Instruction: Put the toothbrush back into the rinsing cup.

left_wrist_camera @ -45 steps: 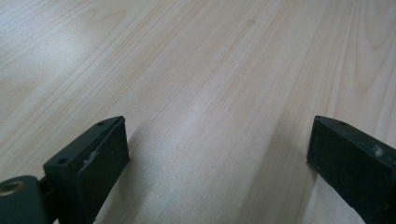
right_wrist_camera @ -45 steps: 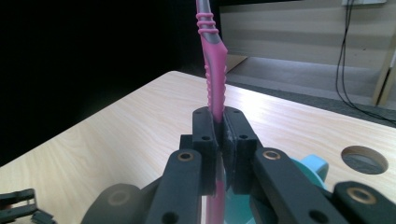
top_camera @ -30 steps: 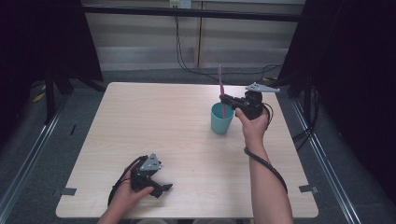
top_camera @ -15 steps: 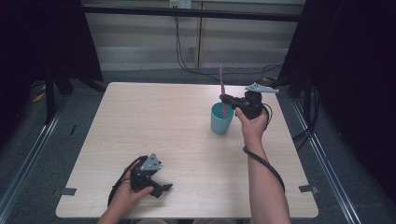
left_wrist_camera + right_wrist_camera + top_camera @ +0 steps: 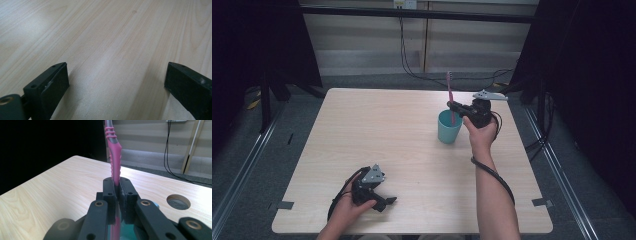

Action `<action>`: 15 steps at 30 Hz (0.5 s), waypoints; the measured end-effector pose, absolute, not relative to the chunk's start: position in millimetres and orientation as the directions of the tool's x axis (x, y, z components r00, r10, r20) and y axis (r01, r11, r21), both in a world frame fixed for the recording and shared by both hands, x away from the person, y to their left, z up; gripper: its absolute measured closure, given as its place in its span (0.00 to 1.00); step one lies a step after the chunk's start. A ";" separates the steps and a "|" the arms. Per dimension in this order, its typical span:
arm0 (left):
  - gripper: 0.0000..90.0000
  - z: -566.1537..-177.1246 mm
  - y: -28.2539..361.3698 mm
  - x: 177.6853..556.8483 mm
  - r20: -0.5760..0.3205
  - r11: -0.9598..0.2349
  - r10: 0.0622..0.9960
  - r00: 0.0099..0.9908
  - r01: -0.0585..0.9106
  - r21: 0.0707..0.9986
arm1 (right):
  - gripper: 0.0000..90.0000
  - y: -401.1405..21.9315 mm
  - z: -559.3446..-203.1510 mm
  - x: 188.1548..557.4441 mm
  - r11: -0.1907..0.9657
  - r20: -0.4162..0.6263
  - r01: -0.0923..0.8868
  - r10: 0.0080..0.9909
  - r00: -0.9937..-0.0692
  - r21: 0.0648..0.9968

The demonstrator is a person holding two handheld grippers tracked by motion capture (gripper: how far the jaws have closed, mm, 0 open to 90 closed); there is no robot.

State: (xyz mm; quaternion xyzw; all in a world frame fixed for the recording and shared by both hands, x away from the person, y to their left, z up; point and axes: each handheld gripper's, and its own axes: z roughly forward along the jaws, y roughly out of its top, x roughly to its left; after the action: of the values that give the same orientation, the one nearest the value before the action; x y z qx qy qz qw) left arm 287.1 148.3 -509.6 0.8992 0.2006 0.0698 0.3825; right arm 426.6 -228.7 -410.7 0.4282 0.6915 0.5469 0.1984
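Pale wood table [image 5: 362, 135] with dark curtains on both flanks, a light panelled wall behind with cables hanging down, grey floor all round. Over on the left, near the front edge, the left gripper [image 5: 382, 201] rests low on the bare wood, jaws spread wide with nothing between them, and the left gripper view confirms plain grain running under those two black jaws. Moving right, the teal cup [image 5: 449, 126] stands upright toward the back right of the table, and above it the right gripper [image 5: 453, 106] has its jaws pinched tight on the handle of a pink toothbrush [image 5: 449, 87], held upright with its lower end down inside the cup. In the right gripper view the pink toothbrush [image 5: 114, 157] rises straight from the clamped jaws, with a round cable hole [image 5: 178, 201] in the tabletop beyond. The danger: the cup is light and unbraced, so any sideways drag on the brush could tip or shove it. A thin handle can also twist in that pinch and fall crooked.
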 end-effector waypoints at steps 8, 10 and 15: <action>0.06 -509.6 148.4 287.1 -0.028 -0.627 0.415 0.910 0.308 0.716 | 0.94 -230.2 -422.7 425.6 0.035 0.197 0.386 0.816 -0.543 0.922; 0.06 -509.7 148.3 286.9 -0.031 -0.626 0.415 0.909 0.310 0.715 | 0.94 -229.9 -424.0 425.8 0.037 0.196 0.387 0.816 -0.543 0.921; 0.06 -509.6 148.3 286.9 -0.031 -0.626 0.415 0.909 0.310 0.715 | 0.94 -228.2 -428.4 425.7 0.040 0.195 0.387 0.814 -0.548 0.921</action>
State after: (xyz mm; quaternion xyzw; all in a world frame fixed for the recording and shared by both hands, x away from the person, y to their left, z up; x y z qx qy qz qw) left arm 286.9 148.3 -509.6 0.8992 0.2015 0.0685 0.3823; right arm 425.7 -228.2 -428.4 0.4328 0.6937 0.5409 0.1972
